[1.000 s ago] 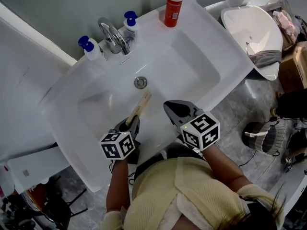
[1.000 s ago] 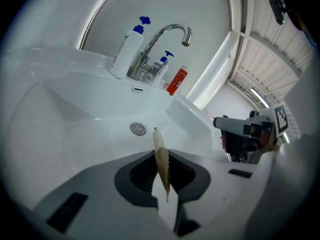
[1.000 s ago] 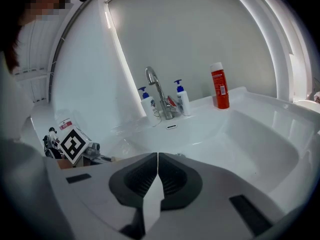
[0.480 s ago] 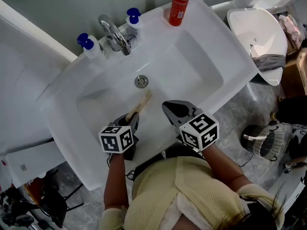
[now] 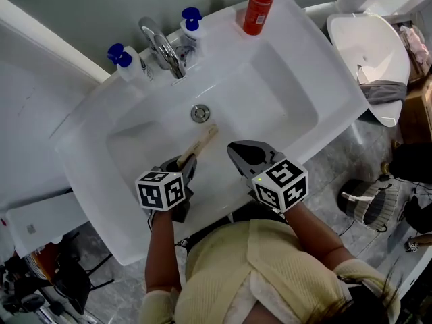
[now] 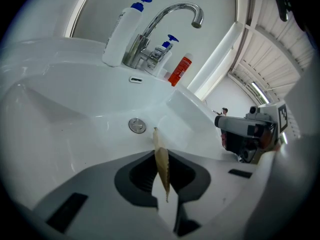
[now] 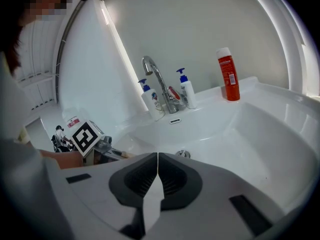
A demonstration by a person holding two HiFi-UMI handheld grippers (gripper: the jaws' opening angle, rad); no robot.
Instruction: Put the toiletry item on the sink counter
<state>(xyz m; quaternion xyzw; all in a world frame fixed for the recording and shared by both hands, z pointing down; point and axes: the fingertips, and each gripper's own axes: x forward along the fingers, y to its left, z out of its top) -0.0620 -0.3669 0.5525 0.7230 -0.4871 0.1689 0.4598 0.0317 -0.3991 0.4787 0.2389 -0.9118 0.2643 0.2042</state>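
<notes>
In the head view, your left hand-held gripper (image 5: 184,165) is closed on the near end of the wooden toiletry item (image 5: 200,145). The item is over the basin (image 5: 270,93), not on the bench (image 5: 329,79), and its far end points toward the drain (image 5: 200,113). Your right hand-held gripper (image 5: 237,152) is just to the right of it, also over the basin. On the far side of the bench stand the faucet (image 5: 162,46), two pump bottles (image 5: 127,62) with blue tops, one on each side of it, and a red bottle (image 5: 259,5) further right. A toilet (image 5: 371,52) is to the right of the bench.

In the left gripper view, the left hand-held gripper (image 6: 162,170) has its jaws pressed on the thin wooden toiletry item (image 6: 160,153), which stands on its edge between them and reaches toward the drain (image 6: 137,125). The faucet (image 6: 165,21) and the red bottle (image 6: 180,70) are far behind, and the right hand-held gripper (image 6: 250,131) is at the right.

In the right gripper view, the right hand-held gripper (image 7: 157,170) has its jaws together with nothing between them. Beyond it are the faucet (image 7: 157,84) and the red bottle (image 7: 228,74).
</notes>
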